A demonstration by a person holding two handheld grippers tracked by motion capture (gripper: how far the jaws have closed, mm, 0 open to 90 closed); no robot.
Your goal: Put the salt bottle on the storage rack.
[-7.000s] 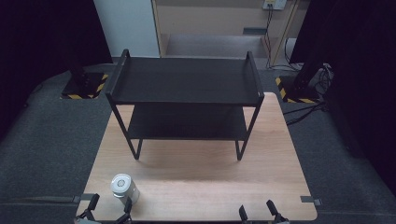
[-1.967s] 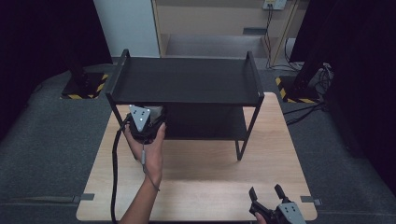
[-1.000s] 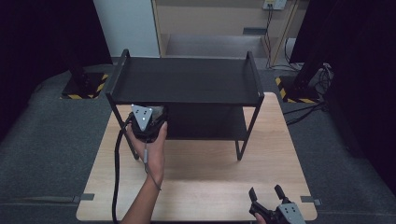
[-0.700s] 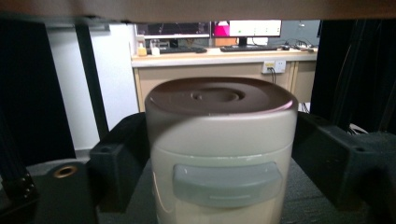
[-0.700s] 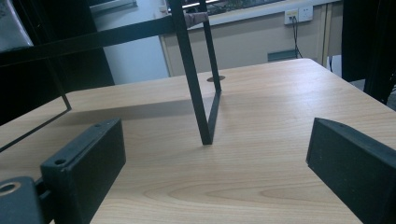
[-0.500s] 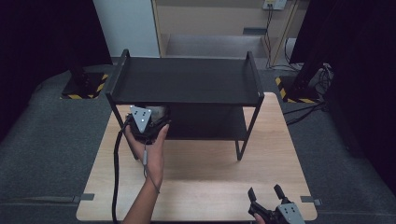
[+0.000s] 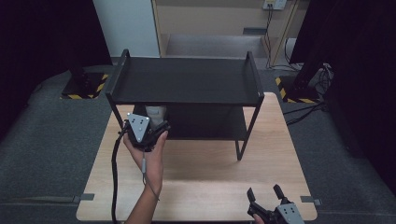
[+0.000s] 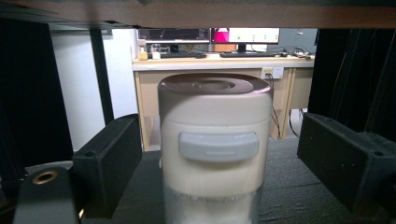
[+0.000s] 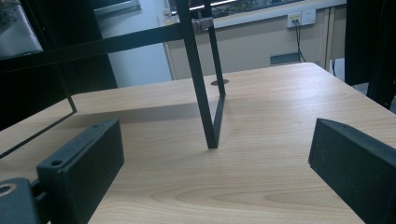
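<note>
A cream jar with a brownish lid (image 7: pixel 156 113) stands upright on the lower shelf (image 7: pixel 205 123) of a black two-level rack (image 7: pixel 184 81), at its left end. My left gripper (image 7: pixel 158 125) is held at the shelf's front edge, open. In the left gripper view the jar (image 8: pixel 215 149) sits between the two jaws with a gap on each side, so the left gripper (image 8: pixel 219 128) is not touching it. My right gripper (image 7: pixel 266 193) is open and holds nothing, low at the table's front right. The right gripper (image 9: pixel 215 140) faces a rack leg (image 9: pixel 205 93).
The rack stands on a wooden table (image 7: pixel 210 177) and takes up its far half. The top shelf hangs just above the jar's lid. A black cable (image 7: pixel 113 177) trails from the left gripper along the forearm. Dark floor surrounds the table.
Seven seconds ago the jar stood at the table's front left; now it is on the lower shelf. Over the last second the left gripper has drawn back slightly. The right gripper has stayed put.
</note>
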